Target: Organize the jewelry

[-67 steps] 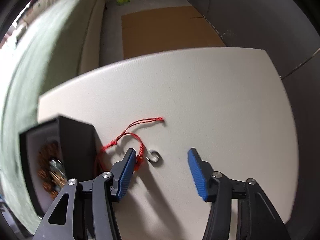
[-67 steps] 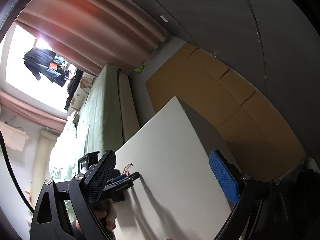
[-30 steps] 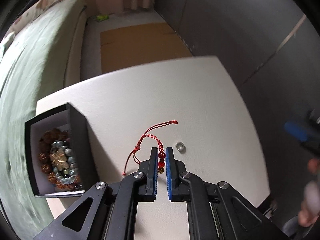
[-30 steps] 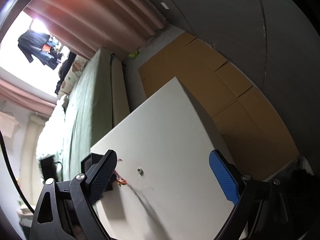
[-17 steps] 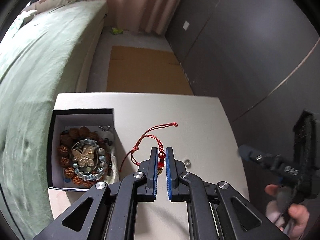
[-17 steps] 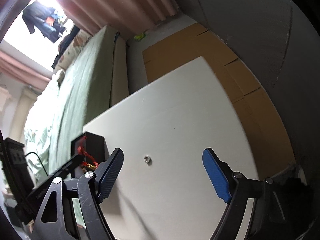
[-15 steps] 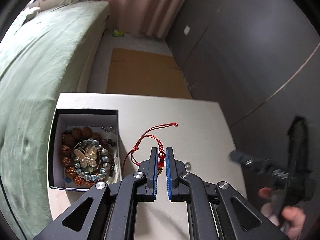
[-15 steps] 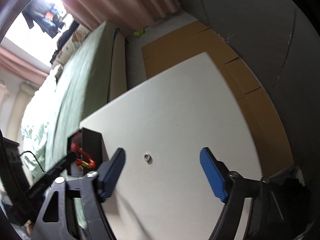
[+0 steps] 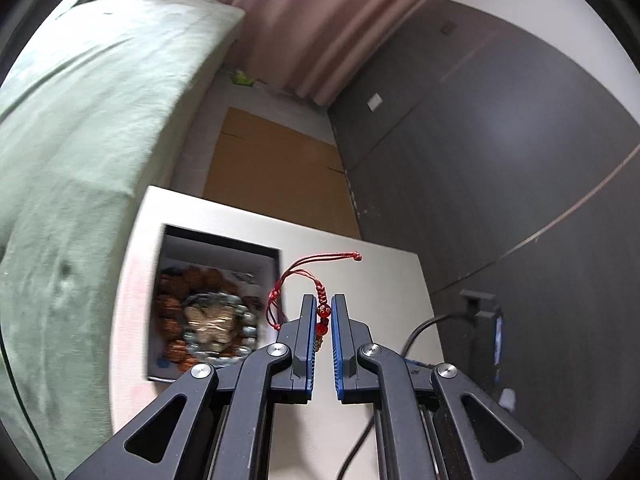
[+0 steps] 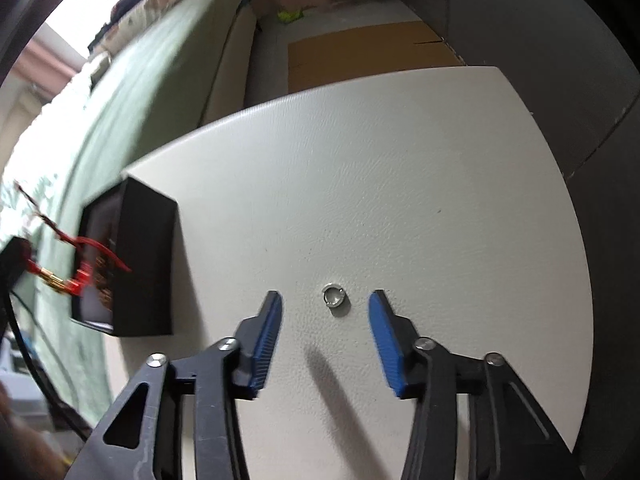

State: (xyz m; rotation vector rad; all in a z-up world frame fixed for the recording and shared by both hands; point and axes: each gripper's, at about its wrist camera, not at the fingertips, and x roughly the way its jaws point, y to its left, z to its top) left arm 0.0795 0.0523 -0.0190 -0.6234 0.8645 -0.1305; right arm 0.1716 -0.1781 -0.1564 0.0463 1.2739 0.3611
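The left gripper is clamped on the beaded middle of the red bracelet, whose cord loops rise to 11 and 1 o'clock of the pads. The bracelet is held in the air, just right of the open black box, which lies at 9 o'clock of the gripper on the white worktop and is already filled with bead bracelets. For a clean drop the gripper is best carried over the box's middle and lowered before release, so that no cord is left draped over the near wall.

The right gripper is pointed steeply down at the worktop and its jaws are closing — a small silver ring lies flat between the blue pads, not yet touched. The ring is low and smooth, so it is likely to skid or flip if one pad arrives first; the tips should be brought right down to the surface and the ring kept centred — then squeezed evenly. From this view the box stands at 9 o'clock, well apart from the ring.
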